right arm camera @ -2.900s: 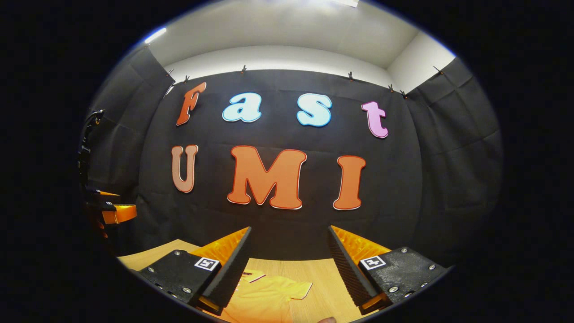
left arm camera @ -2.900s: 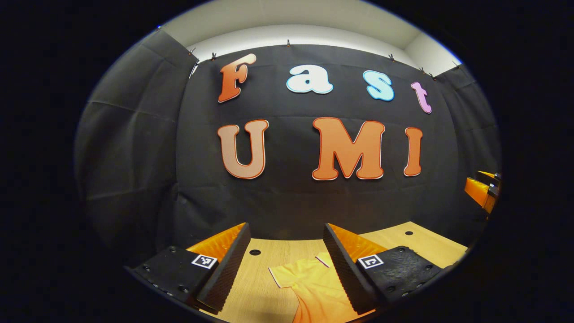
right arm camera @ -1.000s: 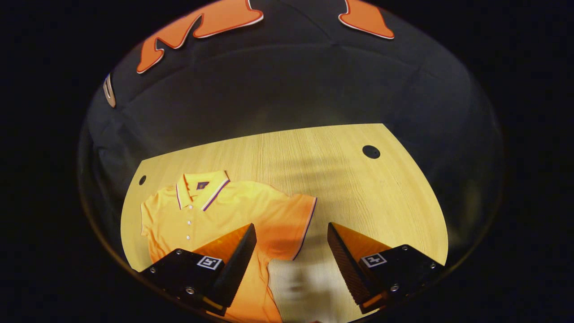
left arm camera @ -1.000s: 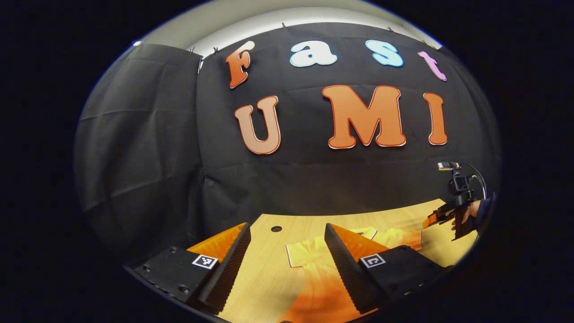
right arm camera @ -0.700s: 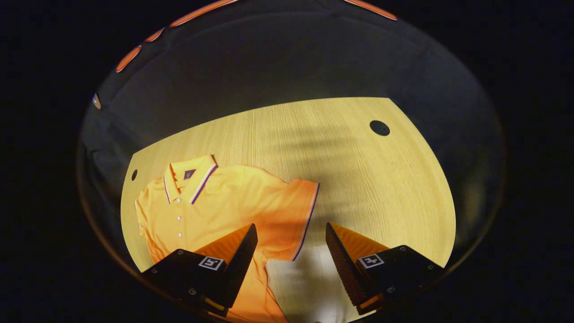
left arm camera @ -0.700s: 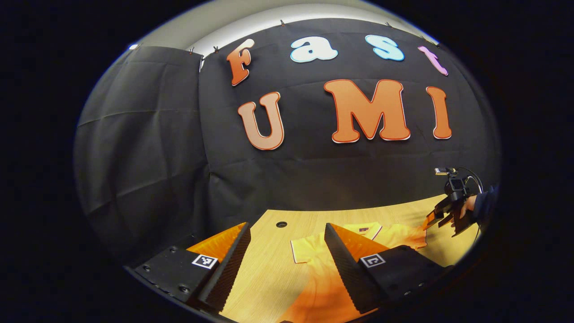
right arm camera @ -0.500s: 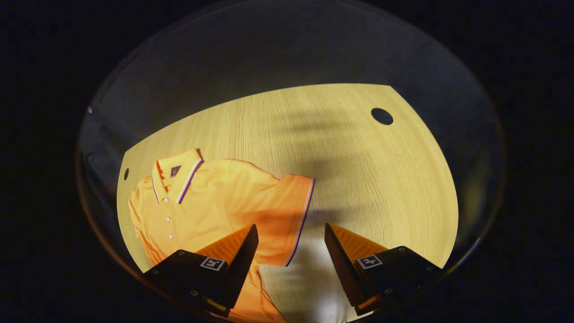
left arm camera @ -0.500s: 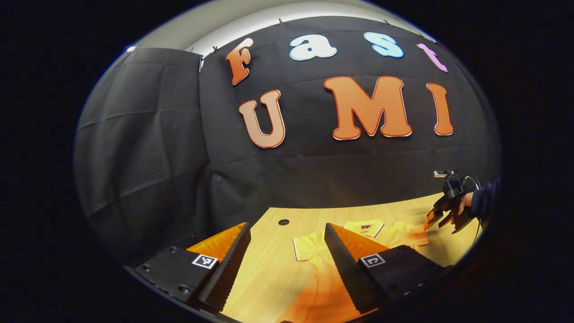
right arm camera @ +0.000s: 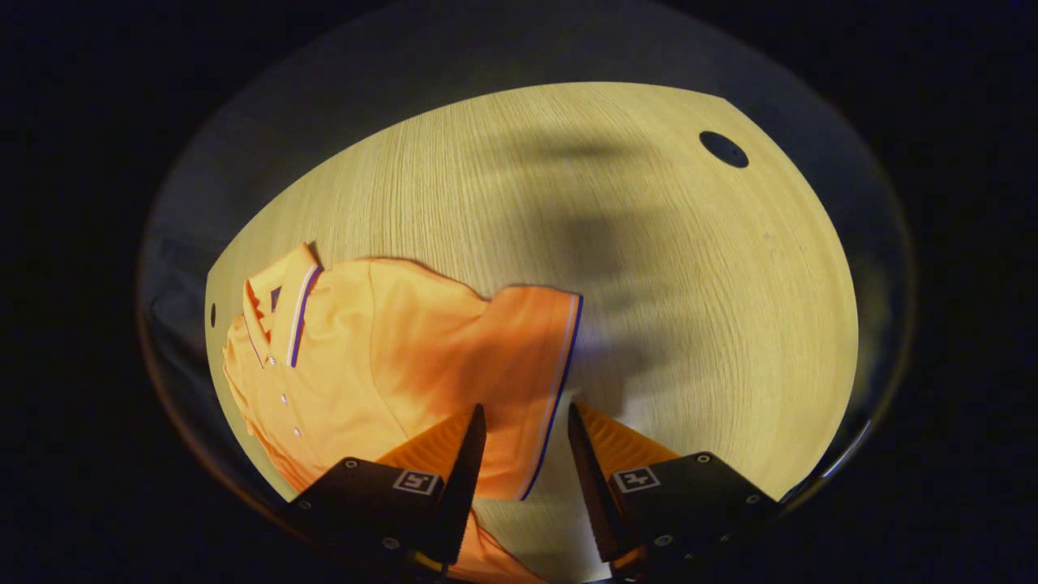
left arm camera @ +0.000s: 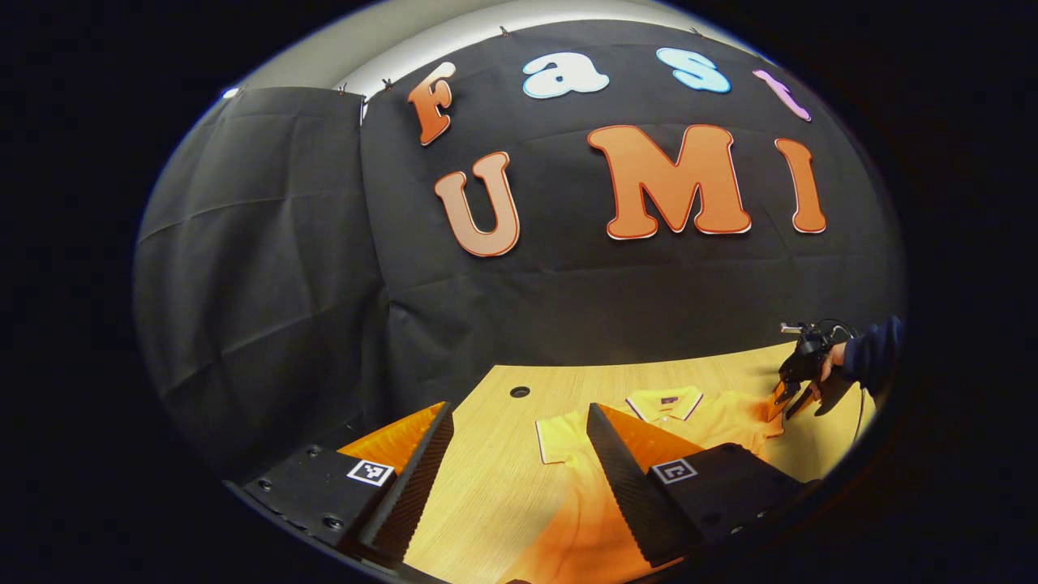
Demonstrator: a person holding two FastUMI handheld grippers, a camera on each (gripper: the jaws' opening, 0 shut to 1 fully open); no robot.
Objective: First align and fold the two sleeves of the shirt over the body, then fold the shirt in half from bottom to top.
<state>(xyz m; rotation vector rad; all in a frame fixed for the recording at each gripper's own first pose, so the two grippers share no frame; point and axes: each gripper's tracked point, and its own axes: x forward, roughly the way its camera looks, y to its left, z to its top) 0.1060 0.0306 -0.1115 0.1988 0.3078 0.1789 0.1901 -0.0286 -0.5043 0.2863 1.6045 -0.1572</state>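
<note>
The right tool (right arm camera: 527,454) stands low over the bench (right arm camera: 649,243), its two fingers set narrow with a small gap between them, and the striped cuff of the shirt's sleeve (right arm camera: 527,357) lies just in that gap. I cannot tell if the fingers already press the cloth; I judge that they have not yet closed on it. The left tool (left arm camera: 519,478) is wide open and holds nothing, raised above the shirt's other side.

The shirt (right arm camera: 381,357) lies flat on the bench, collar (right arm camera: 284,292) away from the person, both sleeves spread out, so no fold is done yet.

The risk, as I judge it, is at the cuff. If the fingers close too near the edge of the sleeve, the thin cloth may slip out when lifted. If they go too deep, they may take the body layer beneath the sleeve, and the whole shirt would drag across the bench and lose its alignment. Because the left tool holds nothing down, a hard pull can also shift the collar.
</note>
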